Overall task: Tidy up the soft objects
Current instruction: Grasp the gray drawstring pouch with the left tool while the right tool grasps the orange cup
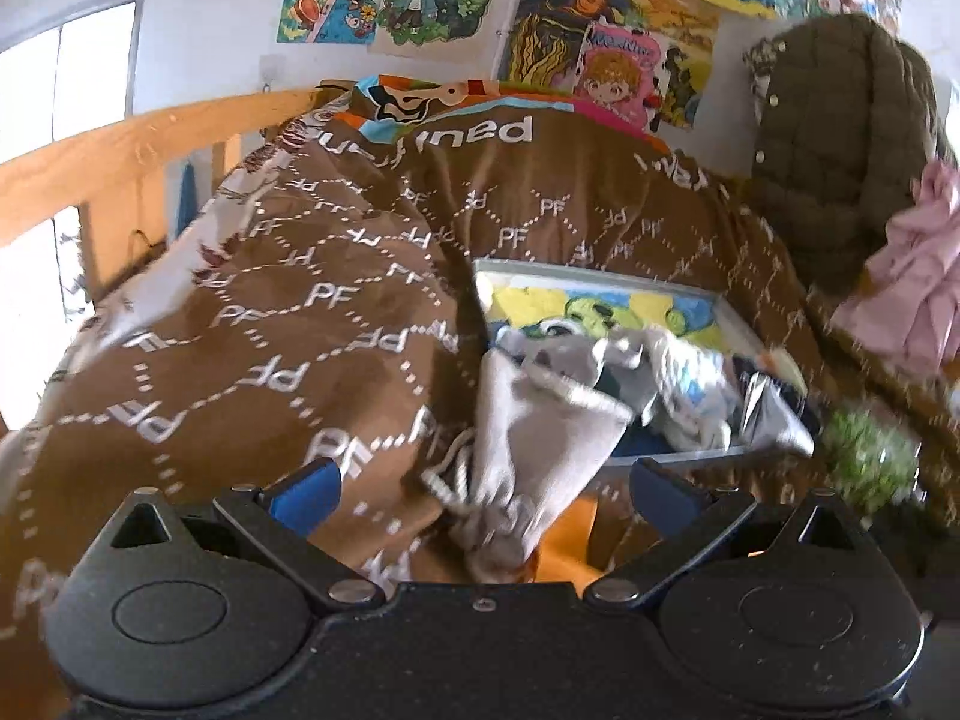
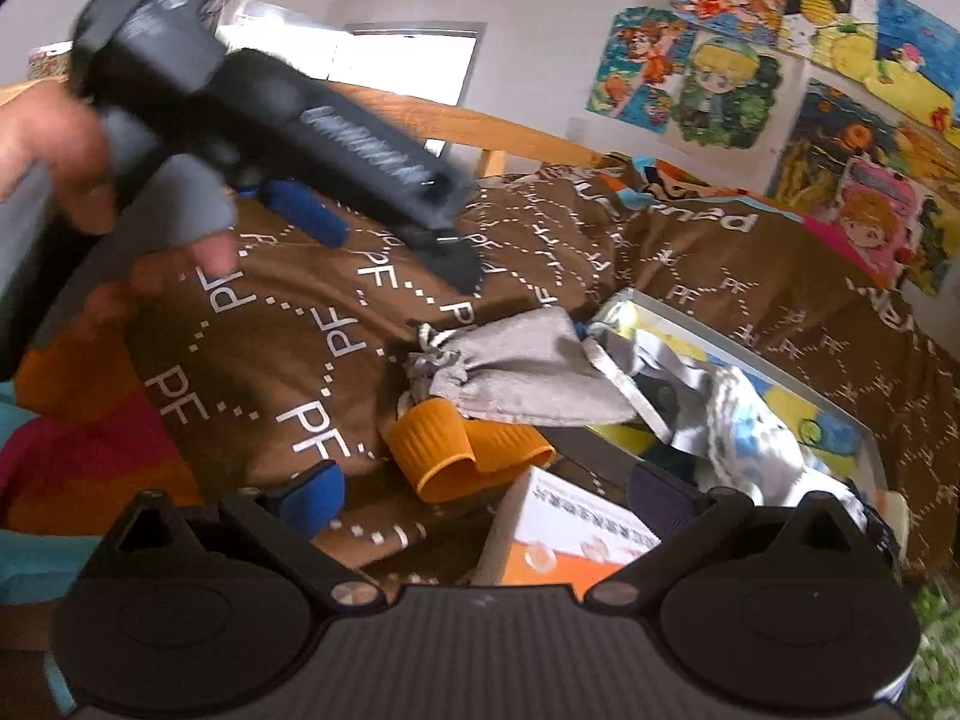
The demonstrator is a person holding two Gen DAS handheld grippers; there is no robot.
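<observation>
Both pairs of blue-padded fingers stand spread apart with nothing between them: the left gripper [image 1: 480, 486] hangs over the grey drawstring pouch [image 1: 534, 420], and the right gripper [image 2: 486, 495] sits low, just short of the same pouch [image 2: 522, 372].

Taking the pouch as the landmark: it lies on the brown blanket [image 1: 288, 324], its far end draped over the near rim of the shallow tray [image 2: 798, 384], its cinched neck and cord pointing away from the tray. Beyond it, inside the tray, sits a heap of pale cloth items [image 2: 744, 426]. Just in front of it lies an orange ribbed cuff [image 2: 462, 450], and nearer still a white and orange box [image 2: 570, 540].

Judging by its creases, the pouch is light, limp and not fragile; it will sag and fold wherever lifted. The bunched neck looks like the firmest hold, since 2 pads can pinch thick gathered fabric there without slipping.
</observation>
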